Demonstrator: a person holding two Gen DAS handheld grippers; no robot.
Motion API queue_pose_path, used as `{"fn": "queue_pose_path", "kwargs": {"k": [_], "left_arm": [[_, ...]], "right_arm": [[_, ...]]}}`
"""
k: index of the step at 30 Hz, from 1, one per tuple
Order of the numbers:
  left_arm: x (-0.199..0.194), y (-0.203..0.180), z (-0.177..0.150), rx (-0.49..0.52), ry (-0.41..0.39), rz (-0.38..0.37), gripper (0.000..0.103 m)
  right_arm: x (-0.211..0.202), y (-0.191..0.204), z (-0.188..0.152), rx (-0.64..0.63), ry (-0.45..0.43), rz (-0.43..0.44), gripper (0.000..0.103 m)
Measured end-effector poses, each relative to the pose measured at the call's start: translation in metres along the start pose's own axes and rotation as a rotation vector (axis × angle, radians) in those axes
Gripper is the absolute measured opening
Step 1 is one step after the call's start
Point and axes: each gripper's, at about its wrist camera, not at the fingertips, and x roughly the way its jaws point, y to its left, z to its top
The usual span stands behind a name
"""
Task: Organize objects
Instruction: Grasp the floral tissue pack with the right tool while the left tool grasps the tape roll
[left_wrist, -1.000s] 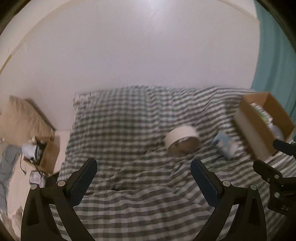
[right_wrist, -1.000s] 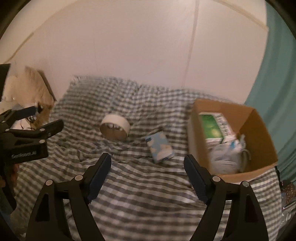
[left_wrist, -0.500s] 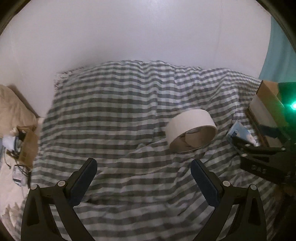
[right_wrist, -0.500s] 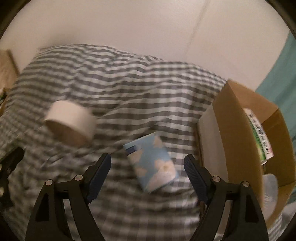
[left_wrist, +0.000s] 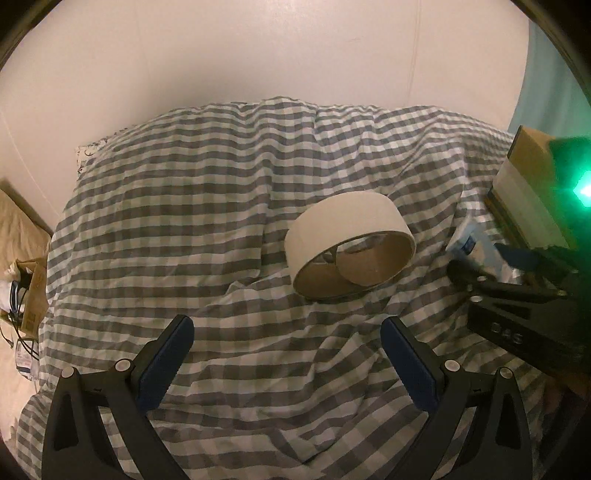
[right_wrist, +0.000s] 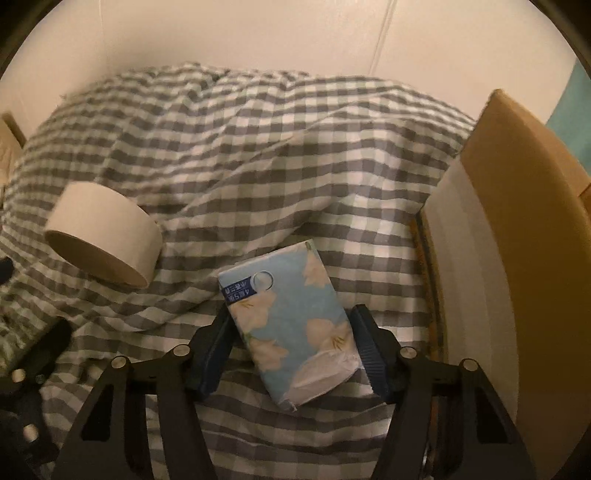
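A rumpled grey-checked bedspread (left_wrist: 207, 229) lies against a plain white wall (left_wrist: 258, 48).

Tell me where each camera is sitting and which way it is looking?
Left wrist: rides on the left gripper, looks forward and down over the checked blanket at the tape roll; its two open fingers show, with the right gripper alongside.
Right wrist: rides on the right gripper, looks down at the tissue pack between its fingers, cardboard box to the right.
Both see: tape roll, blanket, box, tissue pack.
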Motion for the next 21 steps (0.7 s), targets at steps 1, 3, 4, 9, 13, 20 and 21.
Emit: {"fn": "queue_pose_path", "kwargs": {"k": [1,3,4,9,13,20,21], "left_arm": [[0.001,-0.002,0.001,0.004,0.0,-0.001,0.103],[0.003,-0.007,0.003,0.014,-0.002,0.001,0.103],[0.004,-0.01,0.005,0.021,-0.004,0.002,0.103],[0.009,-0.022,0.015,0.027,-0.017,0.001,0.103],[0.011,-0.033,0.028,0.015,-0.049,-0.041,0.103],[0.033,-0.04,0.04,-0.001,-0.045,-0.039,0.103],[0.036,-0.04,0.04,-0.002,-0.04,-0.042,0.103]], "right_arm": [[-0.004,0.0,0.0,0.001,-0.014,0.005,0.061],[-0.018,0.0,-0.001,-0.001,-0.059,0.013,0.06],[-0.025,0.0,-0.001,-0.004,-0.079,0.016,0.06],[-0.056,-0.002,0.002,-0.004,-0.162,0.025,0.06],[-0.068,-0.008,0.001,0.002,-0.197,0.02,0.06],[-0.065,-0.014,0.008,0.033,-0.209,0.055,0.06],[-0.065,-0.014,0.008,0.03,-0.209,0.054,0.06]]}}
